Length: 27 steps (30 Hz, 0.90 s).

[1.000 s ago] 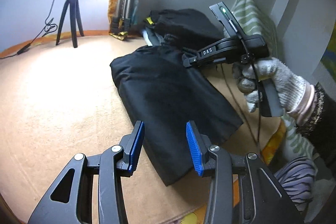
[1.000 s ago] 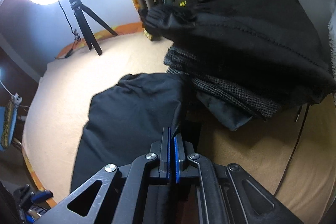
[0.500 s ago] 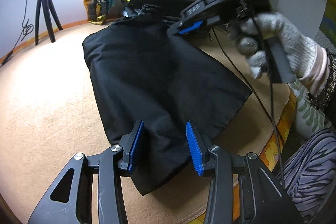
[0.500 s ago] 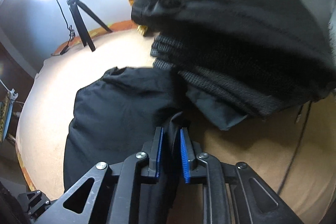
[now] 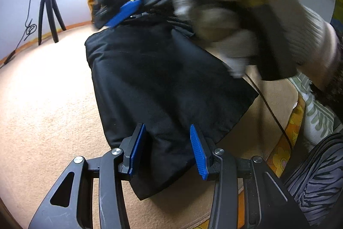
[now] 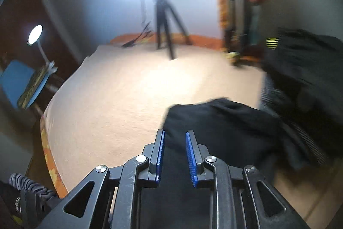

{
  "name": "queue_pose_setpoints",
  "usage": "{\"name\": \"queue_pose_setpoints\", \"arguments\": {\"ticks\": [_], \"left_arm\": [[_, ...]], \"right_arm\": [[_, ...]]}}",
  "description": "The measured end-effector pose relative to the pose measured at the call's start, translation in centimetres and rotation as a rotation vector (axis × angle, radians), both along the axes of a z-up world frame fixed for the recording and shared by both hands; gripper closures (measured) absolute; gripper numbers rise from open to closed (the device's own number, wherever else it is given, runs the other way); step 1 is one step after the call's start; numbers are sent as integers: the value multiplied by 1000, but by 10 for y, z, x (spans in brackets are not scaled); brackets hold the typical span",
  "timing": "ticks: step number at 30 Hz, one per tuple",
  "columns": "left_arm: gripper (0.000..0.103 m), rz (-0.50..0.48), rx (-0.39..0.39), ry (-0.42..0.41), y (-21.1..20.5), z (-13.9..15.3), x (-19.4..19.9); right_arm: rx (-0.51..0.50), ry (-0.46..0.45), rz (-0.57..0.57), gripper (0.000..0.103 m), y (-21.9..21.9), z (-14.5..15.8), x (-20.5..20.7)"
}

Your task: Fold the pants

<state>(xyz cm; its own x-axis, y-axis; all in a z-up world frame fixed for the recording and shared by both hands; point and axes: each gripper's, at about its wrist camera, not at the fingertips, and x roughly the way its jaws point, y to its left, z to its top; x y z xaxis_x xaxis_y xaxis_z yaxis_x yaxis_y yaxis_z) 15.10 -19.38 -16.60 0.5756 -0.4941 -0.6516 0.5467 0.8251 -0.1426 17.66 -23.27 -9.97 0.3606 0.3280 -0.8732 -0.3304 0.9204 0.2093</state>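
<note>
Black pants [image 5: 163, 87] lie folded on the tan blanket [image 5: 47, 113]. My left gripper [image 5: 169, 149] stands open just above their near edge, its blue pads [image 5: 198, 151] on either side of the cloth without pressing it. My right gripper [image 6: 174, 156] hovers over the far part of the pants [image 6: 225, 128]. Its jaws are opening, and nothing is pinched between them; black cloth only shows below the gap. In the left wrist view the right gripper [image 5: 124, 12] is a blur above the pants, held by a gloved hand [image 5: 257, 14].
A pile of dark clothes [image 6: 300, 61] sits at the back right by the wall. A tripod [image 6: 165, 20] with a bright lamp stands at the far edge. A thin cable [image 5: 272, 113] hangs from the gloved hand. The orange flowered edge [image 5: 287, 143] and a striped leg [image 5: 317, 175] are near right.
The right gripper was shut on the pants' edge, has let it go, and has swung left and away from the clothes pile. The left gripper has come closer to the near edge.
</note>
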Motion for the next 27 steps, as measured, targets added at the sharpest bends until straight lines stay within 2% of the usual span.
{"name": "queue_pose_setpoints", "arguments": {"ticks": [6, 7, 12, 15, 18, 21, 26, 27], "left_arm": [[63, -21, 8, -12, -2, -1, -7], [63, -23, 9, -12, -3, -1, -8], [63, -58, 27, -21, -11, -3, -18], [63, -81, 16, -2, -11, 1, -22], [63, -79, -34, 46, -2, 9, -23], [63, -59, -79, 56, 10, 20, -26], [59, 13, -145, 53, 31, 32, -20], [59, 34, -160, 63, 35, 33, -16]], "right_arm": [[-100, 51, 53, 84, 27, -35, 27], [-110, 60, 42, 89, 26, -41, 32], [-93, 88, -23, 89, 13, -62, 45], [-71, 82, -46, 85, 6, -59, 43], [-47, 52, -95, 78, -10, -41, 36], [20, 21, -163, 65, -39, -18, 17], [38, -36, -269, 32, -83, 11, -42], [42, -39, -285, 30, -88, 13, -49]]}}
